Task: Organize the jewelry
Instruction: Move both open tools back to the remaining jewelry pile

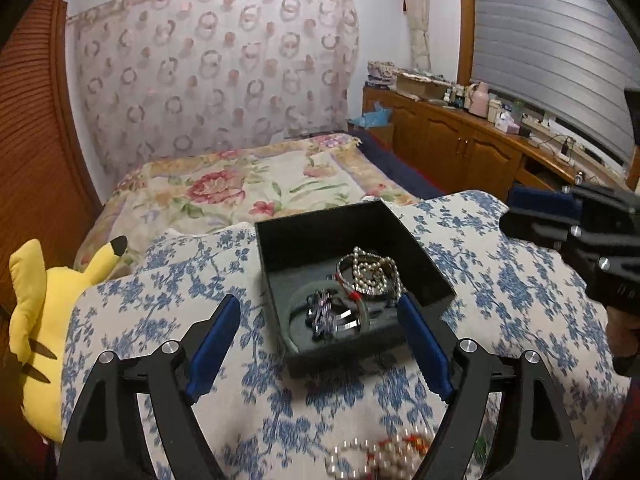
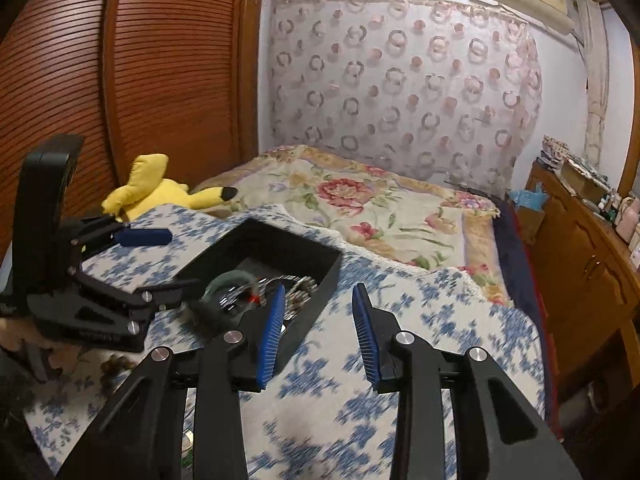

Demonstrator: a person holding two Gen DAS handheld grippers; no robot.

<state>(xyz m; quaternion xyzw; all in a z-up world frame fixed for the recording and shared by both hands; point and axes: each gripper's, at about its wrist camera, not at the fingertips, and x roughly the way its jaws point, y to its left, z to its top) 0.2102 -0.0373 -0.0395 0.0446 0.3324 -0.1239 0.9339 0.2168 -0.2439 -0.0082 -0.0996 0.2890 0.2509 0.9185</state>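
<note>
A black open box (image 1: 280,248) sits on a blue-flowered cloth. In it lie a pearl necklace (image 1: 370,274), a green bangle (image 1: 294,312) and a purple hair clip (image 1: 322,312). My left gripper (image 1: 320,308) is open and empty, fingers spread around the box's near edge. A loose pearl and red bead string (image 1: 384,452) lies on the cloth below it, blurred. My right gripper (image 2: 318,300) is open and empty, just right of the box (image 2: 320,276). The left gripper (image 2: 160,256) shows in the right wrist view, at the box's left side.
A yellow Pikachu plush (image 1: 40,320) lies left of the cloth. A floral bedspread (image 1: 240,188) lies behind the box. A wooden cabinet (image 1: 460,136) with bottles stands at the right. A slatted wooden door (image 2: 120,80) is at the left.
</note>
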